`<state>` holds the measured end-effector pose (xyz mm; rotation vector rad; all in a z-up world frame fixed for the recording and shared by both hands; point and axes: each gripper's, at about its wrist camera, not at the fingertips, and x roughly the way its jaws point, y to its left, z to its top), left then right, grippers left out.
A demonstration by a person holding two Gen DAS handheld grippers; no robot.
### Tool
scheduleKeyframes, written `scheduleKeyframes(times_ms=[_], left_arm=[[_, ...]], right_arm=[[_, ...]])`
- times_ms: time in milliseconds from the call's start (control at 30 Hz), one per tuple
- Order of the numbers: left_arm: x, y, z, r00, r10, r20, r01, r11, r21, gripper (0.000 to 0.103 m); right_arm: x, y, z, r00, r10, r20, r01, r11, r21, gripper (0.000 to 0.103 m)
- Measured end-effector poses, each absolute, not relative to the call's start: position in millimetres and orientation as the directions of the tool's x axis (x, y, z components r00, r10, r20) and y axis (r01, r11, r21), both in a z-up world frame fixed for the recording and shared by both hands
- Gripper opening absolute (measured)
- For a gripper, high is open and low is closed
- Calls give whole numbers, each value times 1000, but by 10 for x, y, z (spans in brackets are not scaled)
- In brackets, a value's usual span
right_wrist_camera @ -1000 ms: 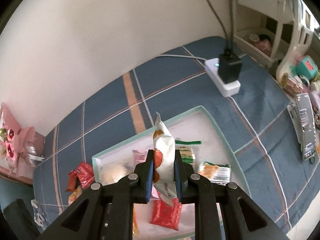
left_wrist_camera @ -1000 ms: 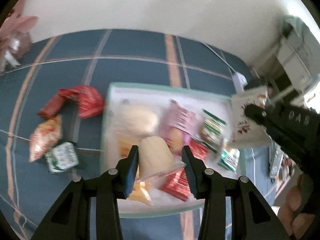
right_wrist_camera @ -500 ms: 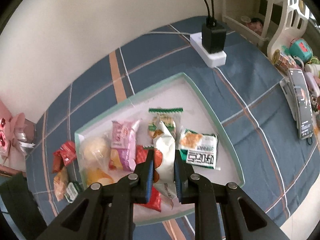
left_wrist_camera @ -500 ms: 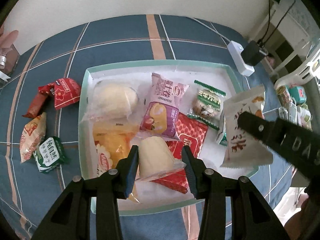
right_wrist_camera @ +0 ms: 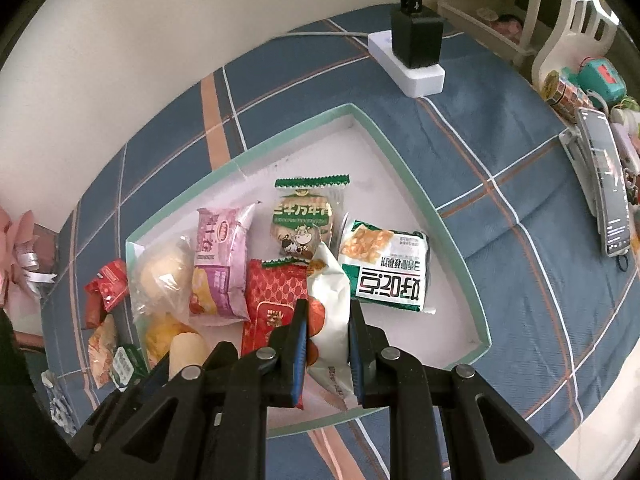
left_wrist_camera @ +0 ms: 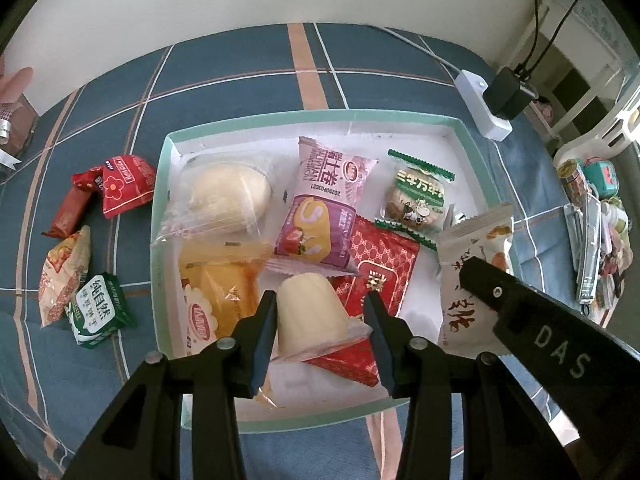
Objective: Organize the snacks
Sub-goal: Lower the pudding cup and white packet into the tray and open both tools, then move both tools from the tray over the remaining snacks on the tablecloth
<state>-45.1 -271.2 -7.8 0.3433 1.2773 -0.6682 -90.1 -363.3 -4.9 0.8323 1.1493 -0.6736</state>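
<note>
Over the blue checked cloth (left_wrist_camera: 240, 76), both grippers pointed steeply down into a shallow box with a green rim (left_wrist_camera: 316, 114). The left gripper (left_wrist_camera: 322, 324) was closed on a pale yellow jelly cup (left_wrist_camera: 310, 316), with one pad on each side of it, and the cup hung above the near part of the box. Just behind the cup lay a red foil packet (left_wrist_camera: 384, 268), and beyond that a pink cake-roll packet (left_wrist_camera: 324, 208). To the left of these fingers were a yellow cake in clear wrap (left_wrist_camera: 218, 280) and, further away, a round pale bun in a clear bag (left_wrist_camera: 228, 196). To the right, a green-edged biscuit packet (left_wrist_camera: 418, 200) lay in the box. The right gripper (right_wrist_camera: 328, 346) was shut tight on a white snack pouch (right_wrist_camera: 330, 300), which stood upright between its pads over the near edge of the box. Just beyond its fingertips and a little right lay a green and white cracker packet (right_wrist_camera: 386, 266), flat on the white floor of the box. Outside the box, on the cloth far to the left of the left gripper, some snacks were not yet put in: two red packets (left_wrist_camera: 116, 186), an orange packet (left_wrist_camera: 64, 276) and a small green one (left_wrist_camera: 98, 310). Far ahead, near the wall, a white power strip (right_wrist_camera: 408, 62) carried a black charger (right_wrist_camera: 416, 36).
</note>
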Motion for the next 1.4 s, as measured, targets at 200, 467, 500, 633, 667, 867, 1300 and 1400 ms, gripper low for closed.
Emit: scheduleKeyframes(times_ms=[200, 467, 500, 633, 667, 867, 1300, 1400], left_arm=[[-457, -2722, -60, 141, -271, -952, 634, 763, -124, 49], [-502, -2753, 70, 171, -275, -946, 659, 746, -98, 55], [-502, -2755, 86, 173, -276, -945, 659, 746, -97, 55], [-461, -2710, 157, 188, -280, -941, 649, 755, -95, 55], [-447, -2696, 165, 192, -279, -941, 644, 759, -94, 55], [-316, -2542, 169, 217, -263, -940, 596, 798, -86, 56], [117, -2037, 119, 279, -189, -942, 372, 925, -76, 91], [208, -1904, 104, 297, -163, -941, 323, 944, -62, 94]], right_arm=[[-881, -3647, -114, 269, -18, -963, 821, 527, 220, 21], [-886, -3651, -40, 288, -20, -957, 820, 522, 236, 21], [-888, -3653, -18, 292, -24, -956, 820, 522, 237, 21], [-899, -3669, 70, 312, -37, -949, 819, 517, 249, 21], [-903, -3676, 76, 316, -34, -948, 819, 513, 255, 22], [-914, -3701, 44, 313, -21, -949, 825, 501, 261, 45], [-805, -3640, -18, 312, 13, -950, 805, 527, 271, 69], [-745, -3585, -7, 307, 14, -951, 790, 554, 263, 74]])
